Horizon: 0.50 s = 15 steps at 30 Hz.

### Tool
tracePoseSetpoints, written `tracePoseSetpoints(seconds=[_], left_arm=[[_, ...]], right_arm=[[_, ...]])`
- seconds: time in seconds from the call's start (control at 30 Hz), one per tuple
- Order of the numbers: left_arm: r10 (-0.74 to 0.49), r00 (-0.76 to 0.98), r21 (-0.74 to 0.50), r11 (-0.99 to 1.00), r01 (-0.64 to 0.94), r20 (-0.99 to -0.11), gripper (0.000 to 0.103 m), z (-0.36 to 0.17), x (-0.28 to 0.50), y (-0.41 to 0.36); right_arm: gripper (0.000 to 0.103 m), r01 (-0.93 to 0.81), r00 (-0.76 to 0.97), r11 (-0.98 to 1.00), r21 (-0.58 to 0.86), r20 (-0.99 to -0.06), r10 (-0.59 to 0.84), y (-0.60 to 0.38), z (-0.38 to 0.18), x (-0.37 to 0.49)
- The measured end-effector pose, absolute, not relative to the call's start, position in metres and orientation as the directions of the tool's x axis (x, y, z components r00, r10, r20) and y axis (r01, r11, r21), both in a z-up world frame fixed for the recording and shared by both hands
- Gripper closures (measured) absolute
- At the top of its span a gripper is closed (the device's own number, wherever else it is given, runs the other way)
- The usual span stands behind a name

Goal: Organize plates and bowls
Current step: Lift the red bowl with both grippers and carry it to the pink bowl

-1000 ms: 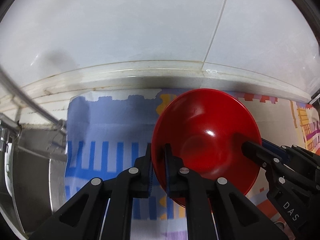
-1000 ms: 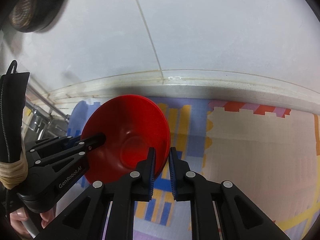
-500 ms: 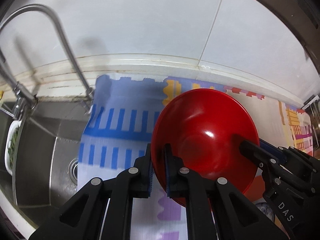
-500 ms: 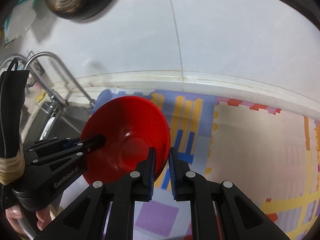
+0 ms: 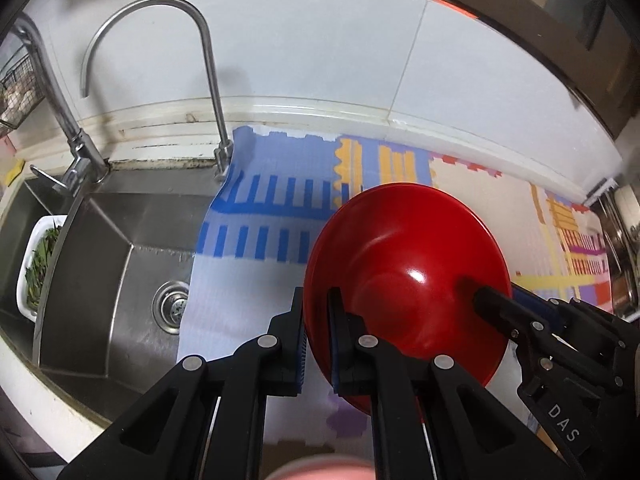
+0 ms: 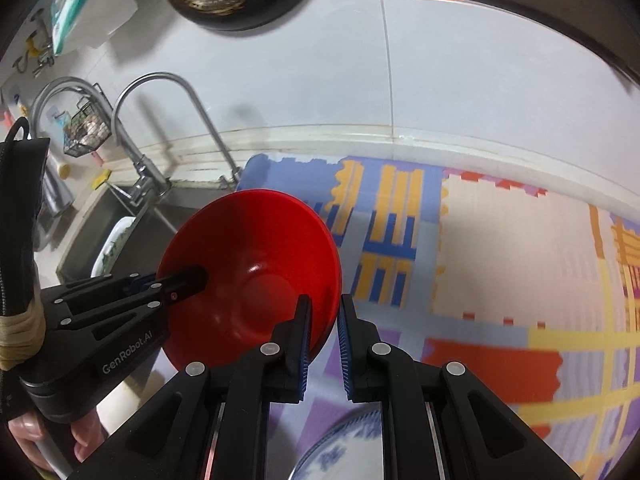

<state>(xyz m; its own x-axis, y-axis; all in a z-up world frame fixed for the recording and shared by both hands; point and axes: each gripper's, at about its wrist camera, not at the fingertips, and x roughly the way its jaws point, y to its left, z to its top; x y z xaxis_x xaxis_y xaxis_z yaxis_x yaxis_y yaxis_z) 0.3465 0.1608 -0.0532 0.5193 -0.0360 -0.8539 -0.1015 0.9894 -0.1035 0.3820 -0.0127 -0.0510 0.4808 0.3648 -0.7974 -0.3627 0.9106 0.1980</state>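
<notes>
Tilting down over the worktop, the left gripper (image 5: 316,336) and right gripper (image 6: 323,344) each pinch one side of the red bowl's (image 5: 408,280) rim, jaws closed on it, holding it in the air near the sink (image 5: 120,248) edge. Only the right view shows a blue-patterned dish (image 6: 340,444) below.

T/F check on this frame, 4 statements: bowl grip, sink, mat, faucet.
1. Both grippers, left and right, clamp the glossy red bowl's rim. True.
2. The steel sink lies to the bowl's right in the left wrist view. False: it lies to the left.
3. The bowl is held over a colourful patterned foam mat. True.
4. The curved steel faucet is running. False: no water shows.
</notes>
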Motion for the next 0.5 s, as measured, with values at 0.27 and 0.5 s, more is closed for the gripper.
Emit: tracePoseSetpoints(seconds=[0.27,0.5], left_arm=[[-0.067,0.545,-0.119,0.991,-0.06,-0.836,0.092,-0.043,0.296,0.165],[-0.093,0.583,-0.148,0.988,-0.048,-0.807,0.092,-0.037,0.245,0.17]], right_arm=[[0.089,-0.339,0.504,0.923,0.183,-0.793,0.343,-0.007,-0.041,0.33],[0.088,-0.325,0.547,0.934,0.147,-0.777,0.312,-0.002,-0.028,0.279]])
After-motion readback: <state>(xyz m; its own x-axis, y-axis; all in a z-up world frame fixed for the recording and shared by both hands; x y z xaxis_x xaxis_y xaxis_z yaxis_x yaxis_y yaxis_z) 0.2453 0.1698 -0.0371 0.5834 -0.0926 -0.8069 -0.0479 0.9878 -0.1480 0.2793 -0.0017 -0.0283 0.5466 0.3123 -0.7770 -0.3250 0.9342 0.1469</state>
